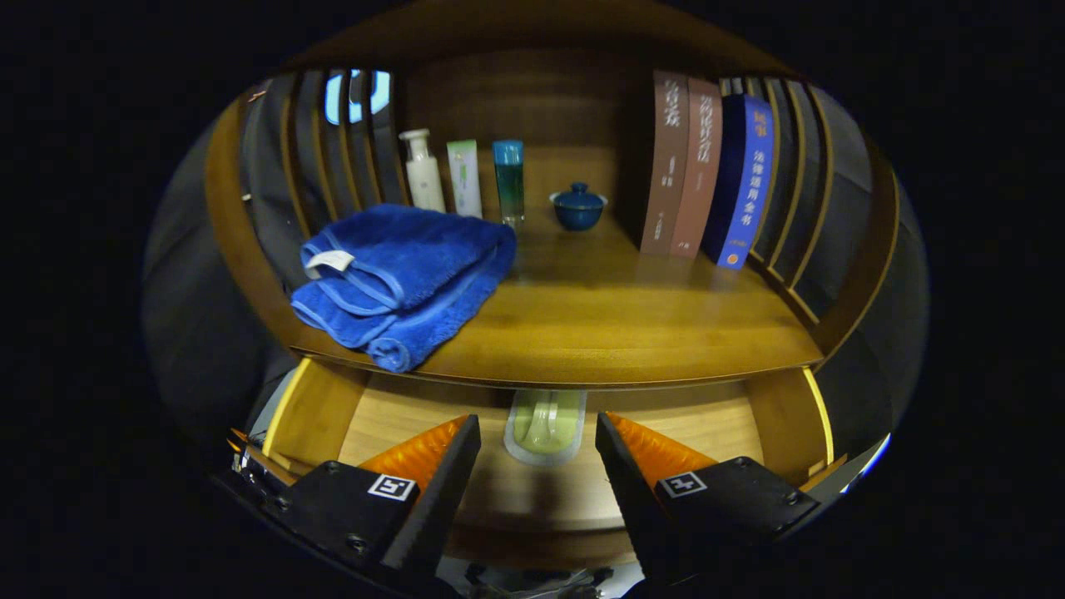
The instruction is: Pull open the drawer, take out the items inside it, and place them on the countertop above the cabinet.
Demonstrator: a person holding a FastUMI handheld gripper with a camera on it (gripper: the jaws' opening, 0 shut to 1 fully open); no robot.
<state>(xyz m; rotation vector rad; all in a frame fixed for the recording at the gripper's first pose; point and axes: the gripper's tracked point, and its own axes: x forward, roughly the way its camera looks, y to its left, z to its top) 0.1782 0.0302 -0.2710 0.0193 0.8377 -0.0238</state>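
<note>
While your gripper (538, 433) hangs over the pulled-out drawer (416, 416), its fingers stand well apart and hold nothing; neither one touches any object. Directly between the fingertips, and a little ahead of them, you have a pale green packaged item (545, 427) lying flat on the drawer floor, its far end tucked under the front edge of the countertop (632, 324). What the package holds cannot be told from here. The drawer's light wooden floor shows on both sides of that item, with the drawer's side walls outboard of each finger.

Beyond the fingers and above the drawer, the countertop carries a folded blue towel (403, 279) ahead and to your left, its front fold overhanging the counter edge slightly. Farther back, beyond the towel, stand a white bottle (423, 170), a pale green tube (464, 177) and a teal bottle (508, 181), upright in a row close beside one another. Just right of them sits a small blue lidded cup (578, 206), apart from the bottles. Ahead and to your right, three books (707, 170) stand upright, touching each other, against the slatted side of the cabinet (811, 191).
</note>
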